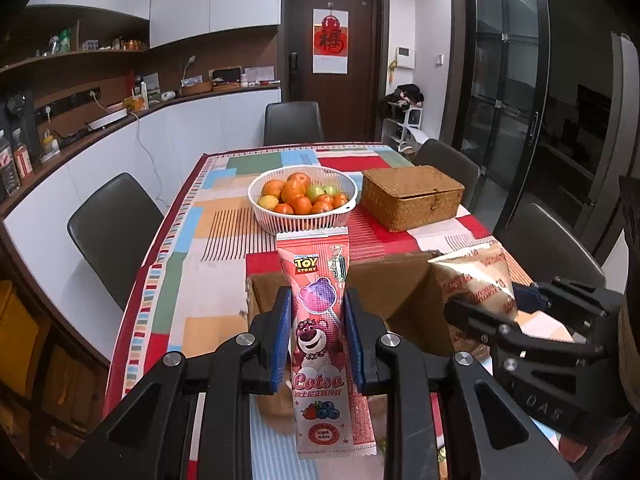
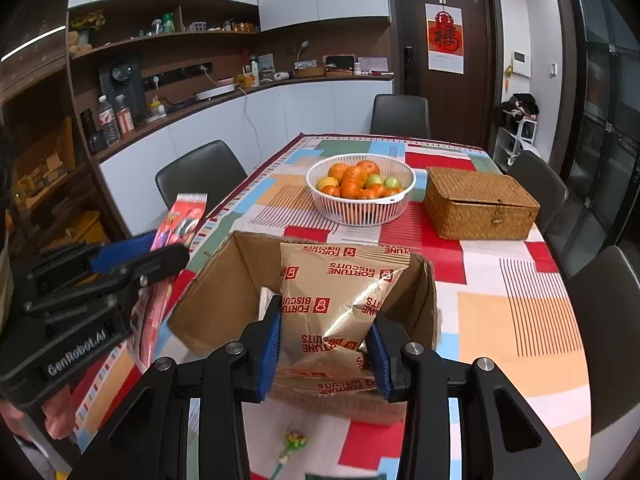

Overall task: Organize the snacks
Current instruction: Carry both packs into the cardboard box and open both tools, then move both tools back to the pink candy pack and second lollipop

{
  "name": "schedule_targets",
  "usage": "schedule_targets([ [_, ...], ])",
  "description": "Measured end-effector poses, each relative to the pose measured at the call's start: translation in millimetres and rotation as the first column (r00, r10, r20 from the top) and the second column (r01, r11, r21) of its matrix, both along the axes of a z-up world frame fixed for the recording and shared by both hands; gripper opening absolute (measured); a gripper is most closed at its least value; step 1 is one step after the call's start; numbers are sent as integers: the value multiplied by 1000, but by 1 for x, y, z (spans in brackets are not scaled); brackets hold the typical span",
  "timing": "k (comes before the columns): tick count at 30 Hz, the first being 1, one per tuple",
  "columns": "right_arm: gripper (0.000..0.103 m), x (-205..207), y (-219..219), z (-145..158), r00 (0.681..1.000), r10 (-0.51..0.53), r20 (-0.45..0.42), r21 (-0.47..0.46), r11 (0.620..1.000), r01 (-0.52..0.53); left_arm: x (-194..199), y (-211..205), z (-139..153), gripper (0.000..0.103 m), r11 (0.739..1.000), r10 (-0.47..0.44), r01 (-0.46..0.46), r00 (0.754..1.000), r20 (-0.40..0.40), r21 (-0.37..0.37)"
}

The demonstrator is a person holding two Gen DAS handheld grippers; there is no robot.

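Left gripper [image 1: 316,336]: jaws closed on the upright Lotso candy packet [image 1: 318,344], at the cardboard box's [image 2: 216,300] left edge.
Right gripper [image 2: 324,344]: jaws clamped on the Fortune Biscuits bag [image 2: 340,296], over the box opening.
Risk: 2 grippers crowded 1 box and could collide; the bag could snag its rim.
Stray: lollipop [image 2: 294,440] lay on the tablecloth [image 2: 520,320], easily missed.

We look from both wrists, low and close over the near end of the patchwork tablecloth [image 1: 192,240], facing the far dark door [image 2: 444,40]. Both views share the open cardboard box [image 2: 224,292] and white fruit basket [image 1: 340,192].
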State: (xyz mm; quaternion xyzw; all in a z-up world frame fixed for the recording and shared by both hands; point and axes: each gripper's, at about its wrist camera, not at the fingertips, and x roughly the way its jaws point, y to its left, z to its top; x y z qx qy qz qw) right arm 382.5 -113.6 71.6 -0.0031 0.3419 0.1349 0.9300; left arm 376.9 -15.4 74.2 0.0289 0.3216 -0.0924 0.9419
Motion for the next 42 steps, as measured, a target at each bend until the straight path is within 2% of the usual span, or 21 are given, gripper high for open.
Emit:
schedule_targets([
  [8,40,32,2,-11,999,1,-38,5,1000,-1,40,-11,-12,26,1000,-2,3,999,-45,6],
  [13,41,42,0,-18,998,-12,-56,2,1000,12,50,-14,-24,37,999,40,-38,997,-69,37],
  [16,50,44,-3,-22,997,-21,-72,-17,1000,20,38,-13,-25,39,998,42,-40,998,-50,57],
  [17,52,43,-4,-22,997,-22,-72,-17,1000,21,35,-11,-25,44,998,42,-39,998,-48,53],
  [23,52,21,-2,-15,999,-20,-36,-32,999,19,8,-6,-18,46,999,27,-26,999,-40,33],
  [33,53,-51,-2,4,998,-3,58,-38,999,5,-71,-2,-8,55,999,-35,34,999,11,3],
  [35,56,-68,-3,4,998,-4,66,-37,999,6,-88,-4,-9,56,999,-47,47,999,18,10],
  [42,56,-120,-6,-8,997,-4,76,-76,997,9,-137,-9,-31,58,996,-89,89,996,-10,16],
])
